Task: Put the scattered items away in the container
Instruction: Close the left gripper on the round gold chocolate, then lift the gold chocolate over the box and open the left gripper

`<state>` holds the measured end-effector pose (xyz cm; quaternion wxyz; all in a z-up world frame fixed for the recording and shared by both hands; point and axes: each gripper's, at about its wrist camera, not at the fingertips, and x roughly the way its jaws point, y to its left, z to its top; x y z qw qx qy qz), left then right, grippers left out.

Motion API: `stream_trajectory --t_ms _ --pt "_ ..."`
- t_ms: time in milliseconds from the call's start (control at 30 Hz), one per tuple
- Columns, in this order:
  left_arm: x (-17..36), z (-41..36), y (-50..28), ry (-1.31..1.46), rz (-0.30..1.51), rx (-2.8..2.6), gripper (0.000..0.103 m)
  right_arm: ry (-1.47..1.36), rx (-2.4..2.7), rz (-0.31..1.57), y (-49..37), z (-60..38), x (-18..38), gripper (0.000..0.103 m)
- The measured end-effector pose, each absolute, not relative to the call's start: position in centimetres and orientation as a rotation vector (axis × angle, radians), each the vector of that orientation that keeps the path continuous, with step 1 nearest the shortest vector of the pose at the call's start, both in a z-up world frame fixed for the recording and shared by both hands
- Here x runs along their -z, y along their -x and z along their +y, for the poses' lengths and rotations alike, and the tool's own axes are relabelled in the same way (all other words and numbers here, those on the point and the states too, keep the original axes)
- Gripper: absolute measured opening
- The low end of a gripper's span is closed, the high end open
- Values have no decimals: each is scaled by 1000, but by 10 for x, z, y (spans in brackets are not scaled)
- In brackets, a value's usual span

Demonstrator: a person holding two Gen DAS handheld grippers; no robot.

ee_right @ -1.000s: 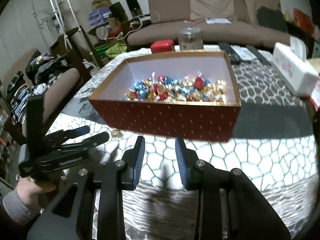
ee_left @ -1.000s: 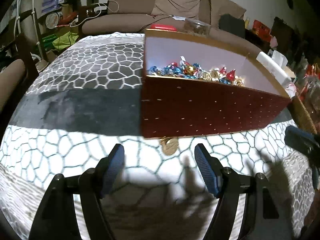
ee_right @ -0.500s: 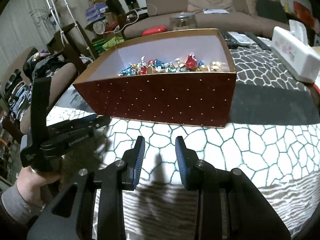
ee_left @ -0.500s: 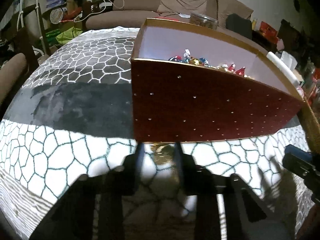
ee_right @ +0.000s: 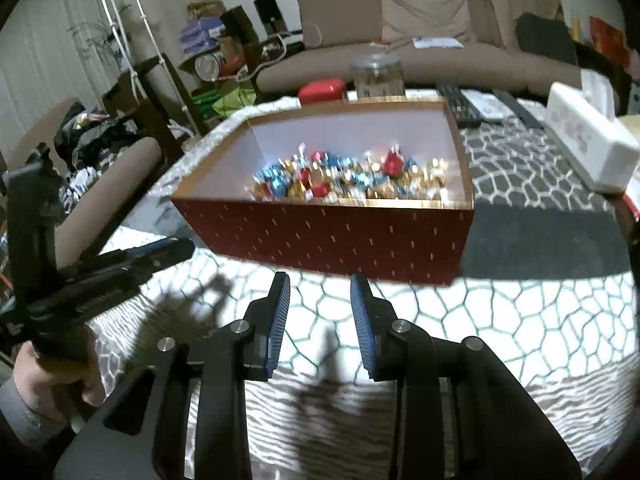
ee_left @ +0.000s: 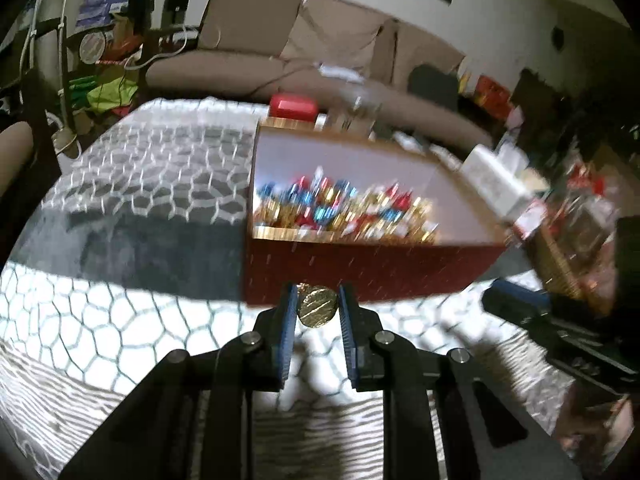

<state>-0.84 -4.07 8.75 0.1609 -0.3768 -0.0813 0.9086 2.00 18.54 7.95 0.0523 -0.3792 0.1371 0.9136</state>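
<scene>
Item, my left gripper [ee_left: 318, 305]: blue pads pressed on either side of a gold-foil candy [ee_left: 316, 306], which is held clear of the patterned tablecloth [ee_left: 120, 320] just in front of the near wall of the red box [ee_left: 372, 272]. Item, my right gripper [ee_right: 320, 294]: jaws set at a narrow gap, nothing between the pads, poised above the tablecloth short of the same box wall. Item, red box: dotted outside, pale inside, gold rim, open at the top; a heap of foil-wrapped candies [ee_right: 348, 180] in blue, red and gold lies along its near inner side. Item, behind the box on the table: a red case [ee_right: 322, 90] and a clear jar [ee_right: 376, 74], side by side. Item, right of the box: a white tissue box [ee_right: 588, 140] and, near the far corner, dark remotes [ee_right: 464, 106]. Item, beyond the table: a brown sofa [ee_right: 420, 20]. In the right wrist view my left gripper shows at the left edge, with the hand [ee_right: 52, 376] that grips its handle.
</scene>
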Motion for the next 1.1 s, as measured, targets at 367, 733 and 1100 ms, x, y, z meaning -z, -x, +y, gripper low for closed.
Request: stream_trajectory --t_ms 367,733,1100 --pt "-129 -19 76 1108 -134 -2547 21 1160 -2796 434 31 207 -134 46" --pt "-93 19 146 1277 38 -2521 21 1291 -2708 466 109 253 -115 46" --pt "-94 -7 165 1311 -152 -2531 65 1471 -2664 430 143 256 -73 46"
